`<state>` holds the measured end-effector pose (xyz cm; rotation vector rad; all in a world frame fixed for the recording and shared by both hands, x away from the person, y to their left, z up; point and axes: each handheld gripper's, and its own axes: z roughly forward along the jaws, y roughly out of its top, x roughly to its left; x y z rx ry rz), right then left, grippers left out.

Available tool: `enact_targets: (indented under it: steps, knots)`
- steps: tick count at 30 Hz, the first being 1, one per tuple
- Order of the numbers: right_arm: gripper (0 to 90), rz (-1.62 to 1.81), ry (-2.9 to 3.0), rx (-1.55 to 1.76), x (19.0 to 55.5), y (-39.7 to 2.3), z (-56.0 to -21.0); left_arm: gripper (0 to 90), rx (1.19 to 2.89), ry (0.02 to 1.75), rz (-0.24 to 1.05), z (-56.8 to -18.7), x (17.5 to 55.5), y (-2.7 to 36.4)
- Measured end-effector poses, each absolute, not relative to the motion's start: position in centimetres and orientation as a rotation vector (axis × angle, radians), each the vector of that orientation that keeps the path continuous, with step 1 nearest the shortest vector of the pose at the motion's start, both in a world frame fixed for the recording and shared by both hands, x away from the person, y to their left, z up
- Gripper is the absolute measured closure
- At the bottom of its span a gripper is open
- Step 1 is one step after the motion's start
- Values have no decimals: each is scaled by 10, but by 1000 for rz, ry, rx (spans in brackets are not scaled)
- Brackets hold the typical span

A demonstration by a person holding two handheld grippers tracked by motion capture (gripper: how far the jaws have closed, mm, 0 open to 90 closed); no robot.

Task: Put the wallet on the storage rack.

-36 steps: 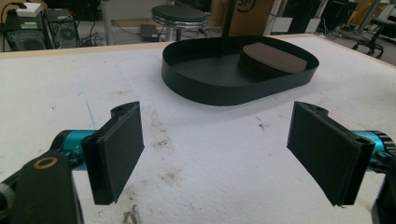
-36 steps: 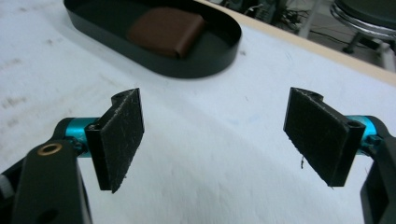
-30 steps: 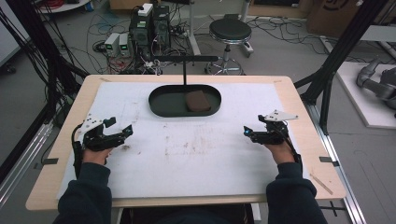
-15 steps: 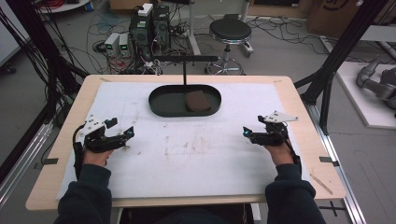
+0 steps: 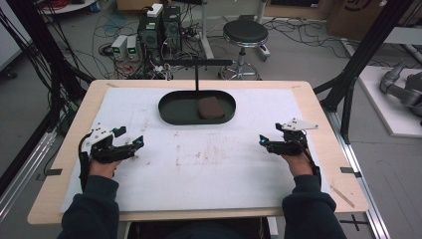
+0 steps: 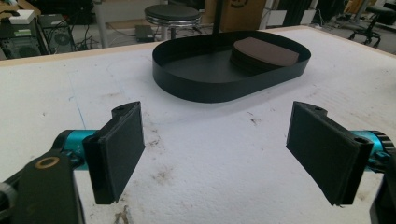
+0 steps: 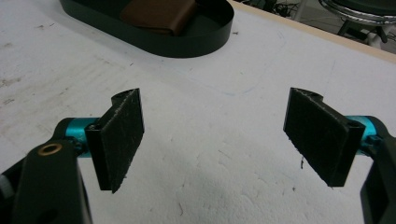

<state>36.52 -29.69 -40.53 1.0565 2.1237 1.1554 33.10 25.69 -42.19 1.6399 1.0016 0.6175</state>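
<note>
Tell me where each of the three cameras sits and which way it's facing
High view: above the person's side, looking forward and down on the table; forearms, left tongs and right tongs show.
Left gripper view: rides the left tongs, looking over the white surface at the black tray; open jaws show.
Right gripper view: rides the right tongs, facing the tray; open jaws show.
All share the tray and its brown pad.

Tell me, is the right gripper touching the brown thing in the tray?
Apart. The high view shows white mat between the right gripper and the brown block.
</note>
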Motion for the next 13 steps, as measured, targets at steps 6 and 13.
enact_targets:
  steps: [6, 13]
  knots:
    - [206, 1162, 2118, 1063, 366, -298, -405, 189, 1637, 1006, 618, -422, 332, 257]
    - [206, 1165, 2115, 1069, 367, -299, -406, 189, 1637, 1012, 617, -423, 333, 257]
